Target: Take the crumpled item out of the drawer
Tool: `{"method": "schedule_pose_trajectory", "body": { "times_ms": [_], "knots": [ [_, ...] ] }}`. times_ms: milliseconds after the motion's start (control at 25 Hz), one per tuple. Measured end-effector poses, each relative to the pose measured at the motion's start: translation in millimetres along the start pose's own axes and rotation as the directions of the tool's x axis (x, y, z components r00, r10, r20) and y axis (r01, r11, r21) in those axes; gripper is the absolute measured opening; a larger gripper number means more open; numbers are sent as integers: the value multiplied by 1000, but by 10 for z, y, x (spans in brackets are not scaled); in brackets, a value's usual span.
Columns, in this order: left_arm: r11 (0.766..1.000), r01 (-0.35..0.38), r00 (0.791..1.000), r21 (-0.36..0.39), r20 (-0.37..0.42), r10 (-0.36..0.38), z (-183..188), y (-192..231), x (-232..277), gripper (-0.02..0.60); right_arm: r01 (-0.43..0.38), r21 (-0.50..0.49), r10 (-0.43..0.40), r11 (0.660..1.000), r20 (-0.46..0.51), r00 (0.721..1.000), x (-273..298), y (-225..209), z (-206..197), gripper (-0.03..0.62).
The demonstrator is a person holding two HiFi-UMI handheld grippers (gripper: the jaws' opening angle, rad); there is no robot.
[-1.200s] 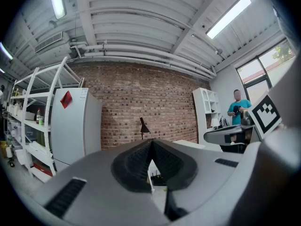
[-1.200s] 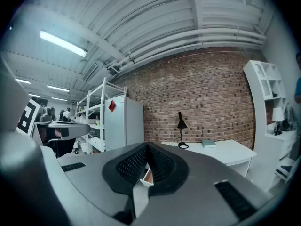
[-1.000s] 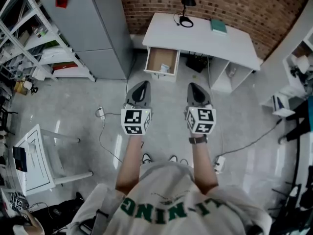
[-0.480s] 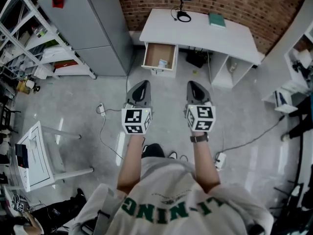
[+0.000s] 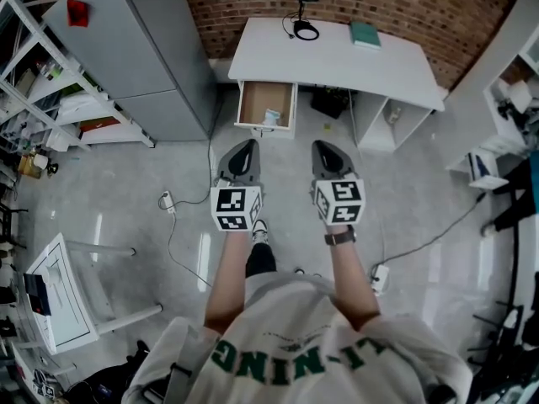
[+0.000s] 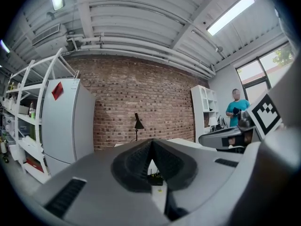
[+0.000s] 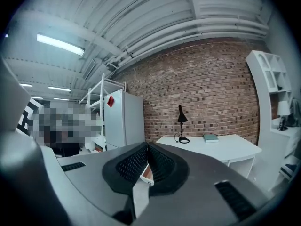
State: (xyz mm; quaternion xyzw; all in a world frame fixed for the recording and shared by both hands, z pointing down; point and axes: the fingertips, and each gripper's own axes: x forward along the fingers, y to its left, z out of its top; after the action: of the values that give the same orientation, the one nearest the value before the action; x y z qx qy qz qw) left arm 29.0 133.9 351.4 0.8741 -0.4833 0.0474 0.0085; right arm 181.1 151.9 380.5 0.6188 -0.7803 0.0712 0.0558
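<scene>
Crumpled item (image 5: 271,118) in the drawer (image 5: 253,106) looks light and squishy (paper maybe), so pinch a raised fold; left gripper (image 5: 245,146) and right gripper (image 5: 320,145) fingers closed, empty.

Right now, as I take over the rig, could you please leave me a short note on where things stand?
The left tongs are shut and empty, held over the floor short of the desk.
The right tongs are shut and empty, alongside.
The drawer under the desk stands open; the crumpled item lies inside, near its front.
Done: drawer open.
Left: step closer, open one pair of tongs, grip the item, lift it out.
</scene>
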Motion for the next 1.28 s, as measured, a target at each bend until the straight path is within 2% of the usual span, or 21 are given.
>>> {"method": "schedule_pose_trajectory", "body": {
  "times_ms": [240,360,520,800,960,1160,1280],
  "knots": [
    [1000,18,1000,23,0,-18,78,518,616,0,34,-1,-34,999,0,999,745,6,270,6],
    [1000,26,1000,8,8,-26,98,779,837,0,45,-6,-45,999,-10,999,1097,31,350,6],
    [999,53,998,-7,-21,-53,3,1116,1115,0,57,-10,-58,998,-27,998,1500,108,403,6],
    [994,108,993,-20,-44,-109,-139,1604,1513,0,85,3,-85,996,-75,994,2154,263,306,6],
    [992,115,991,-56,-56,-118,-306,1800,1652,0,89,-9,-90,996,-107,990,2371,335,193,6],
    [989,121,986,-85,-108,-130,-598,1858,1817,0,76,-8,-76,997,-162,984,2608,281,-18,6],
    [990,105,990,-93,-79,-113,-579,1983,2020,0,59,-3,-58,998,-182,982,2840,217,-101,6]
  ]
}}
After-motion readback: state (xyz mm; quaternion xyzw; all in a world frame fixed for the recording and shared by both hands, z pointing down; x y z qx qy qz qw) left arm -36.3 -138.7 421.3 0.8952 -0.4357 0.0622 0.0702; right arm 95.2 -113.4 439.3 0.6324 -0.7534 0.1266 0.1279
